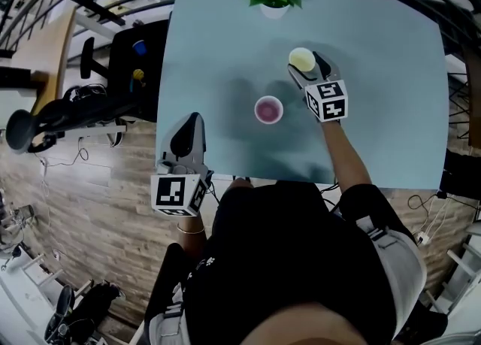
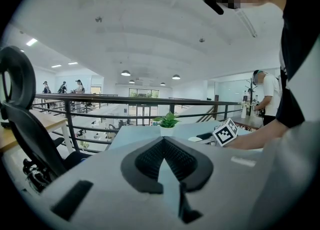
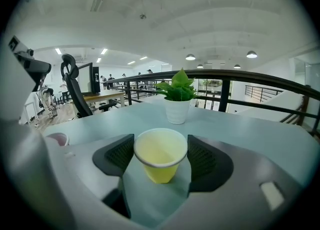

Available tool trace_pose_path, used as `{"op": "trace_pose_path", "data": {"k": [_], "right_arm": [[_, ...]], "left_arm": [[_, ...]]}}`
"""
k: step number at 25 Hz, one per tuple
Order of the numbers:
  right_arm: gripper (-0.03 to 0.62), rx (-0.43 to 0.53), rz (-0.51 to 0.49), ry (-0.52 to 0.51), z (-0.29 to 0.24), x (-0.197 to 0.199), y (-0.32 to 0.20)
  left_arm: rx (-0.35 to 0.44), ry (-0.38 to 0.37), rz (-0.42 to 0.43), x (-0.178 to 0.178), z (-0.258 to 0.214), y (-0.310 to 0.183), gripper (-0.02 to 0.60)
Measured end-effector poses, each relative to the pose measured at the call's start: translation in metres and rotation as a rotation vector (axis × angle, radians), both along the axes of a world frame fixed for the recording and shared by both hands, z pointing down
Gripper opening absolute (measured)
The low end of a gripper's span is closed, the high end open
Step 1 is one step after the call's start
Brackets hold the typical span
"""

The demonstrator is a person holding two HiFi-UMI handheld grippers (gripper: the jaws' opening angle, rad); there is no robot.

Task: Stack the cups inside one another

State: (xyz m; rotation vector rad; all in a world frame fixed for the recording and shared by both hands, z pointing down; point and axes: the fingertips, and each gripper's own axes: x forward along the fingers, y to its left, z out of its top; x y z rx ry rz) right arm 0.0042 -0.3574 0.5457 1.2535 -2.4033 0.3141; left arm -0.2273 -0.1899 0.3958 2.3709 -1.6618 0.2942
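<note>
The yellow cup (image 3: 159, 166) stands upright at the upper middle of the table (image 1: 376, 110), between the parted jaws of the right gripper (image 1: 306, 65); the pads flank its rim and seem not yet to press it. The pink cup (image 1: 268, 109) sits alone, lower left of it. Nothing is stacked yet: gripping, lifting and nesting all remain. The left gripper (image 1: 188, 137) idles at the table's lower-left edge, jaws together and empty.
</note>
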Motion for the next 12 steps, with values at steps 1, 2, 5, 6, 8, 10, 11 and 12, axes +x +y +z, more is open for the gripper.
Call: {"op": "trace_pose_path", "data": {"k": [1,2,5,6,8,10,11,12], "right_arm": [[0.333,0.006,-0.003,-0.005,-0.004,-0.001,0.002],[0.333,0.012,-0.006,-0.01,-0.007,-0.001,0.003],[0.333,0.025,-0.015,-0.026,-0.018,-0.004,0.01],[0.333,0.029,-0.018,-0.032,-0.021,-0.005,0.013],[0.333,0.037,-0.021,-0.045,-0.028,-0.006,0.017],[0.333,0.046,-0.027,-0.061,-0.036,-0.008,0.022],[0.333,0.051,-0.031,-0.069,-0.041,-0.009,0.025],[0.333,0.056,-0.035,-0.078,-0.045,-0.01,0.029]], "left_arm": [[0.001,0.001,0.0,0.0,0.0,0.001,-0.011],[0.001,0.003,0.002,0.0,0.0,0.003,-0.011],[0.007,0.004,0.011,0.002,-0.002,0.006,-0.011],[0.011,0.004,0.014,0.003,-0.003,0.006,-0.011],[0.017,0.006,0.019,0.004,-0.003,0.008,-0.011],[0.02,0.011,0.023,0.005,-0.003,0.008,-0.011],[0.02,0.014,0.026,0.005,-0.003,0.008,-0.011],[0.02,0.016,0.028,0.006,-0.002,0.008,-0.011]]}}
